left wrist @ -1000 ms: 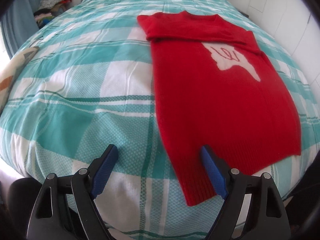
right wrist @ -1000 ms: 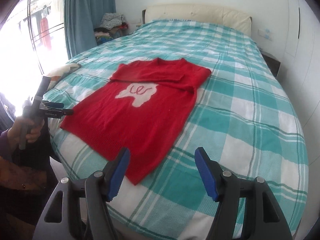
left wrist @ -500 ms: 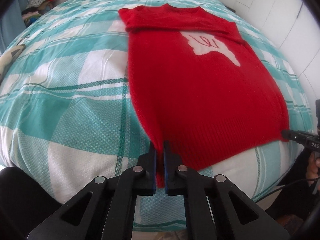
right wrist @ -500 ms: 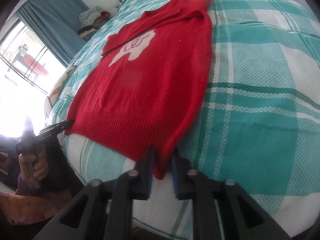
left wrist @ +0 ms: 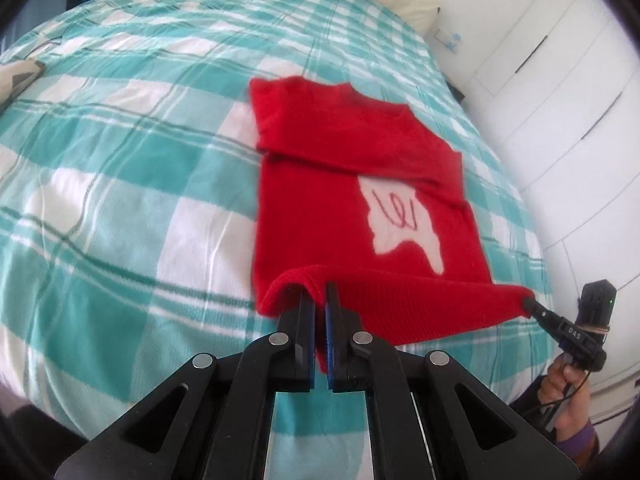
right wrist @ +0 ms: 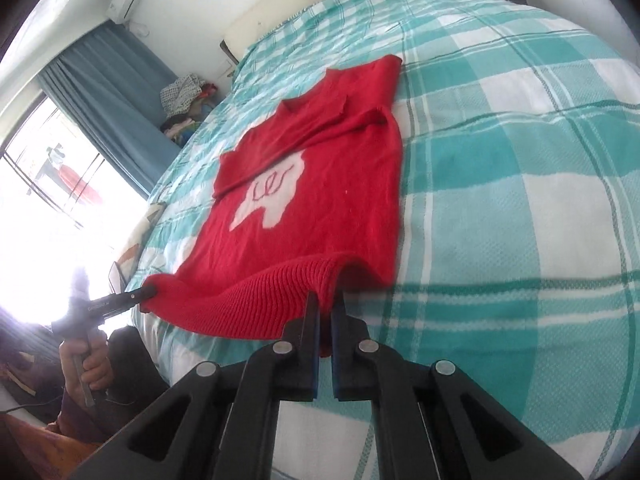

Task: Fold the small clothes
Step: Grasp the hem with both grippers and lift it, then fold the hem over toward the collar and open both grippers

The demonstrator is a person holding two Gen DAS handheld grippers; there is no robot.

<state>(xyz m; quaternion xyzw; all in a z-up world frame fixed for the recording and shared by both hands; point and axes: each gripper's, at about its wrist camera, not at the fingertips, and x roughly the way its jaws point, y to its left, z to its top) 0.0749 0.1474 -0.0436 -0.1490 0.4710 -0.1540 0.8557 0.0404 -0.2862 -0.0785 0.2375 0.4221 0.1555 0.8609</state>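
The red sweater (left wrist: 320, 200) lies face up on the bed (left wrist: 120, 160), its sleeves already crossed over the chest just above the white patch (left wrist: 400, 220) — so what remains, as I judge it, is to bring the bottom up over the top. That explains the grip: each pair of tongs pinches one bottom corner of the ribbed hem (right wrist: 280, 292), the corners being the two points from which the lower edge can be carried evenly as one straight line.

The left tongs (left wrist: 318, 296) are clamped shut on the hem corner nearer the window side, the knit draped in a small hump over the fingertips. The right tongs (right wrist: 326, 304) are likewise closed on the opposite corner, nearer the wardrobe (left wrist: 560, 60), with a fold of rib arching just ahead of them. Between the two grips the hem hangs raised off the bedspread in a shallow sag, while the body of the sweater lies flat.

Both tongs point forward and downward along the garment toward its neck — a pose suited to a sweep up and over. A hand (right wrist: 86, 364) grips the left handle, low beside the bed edge.
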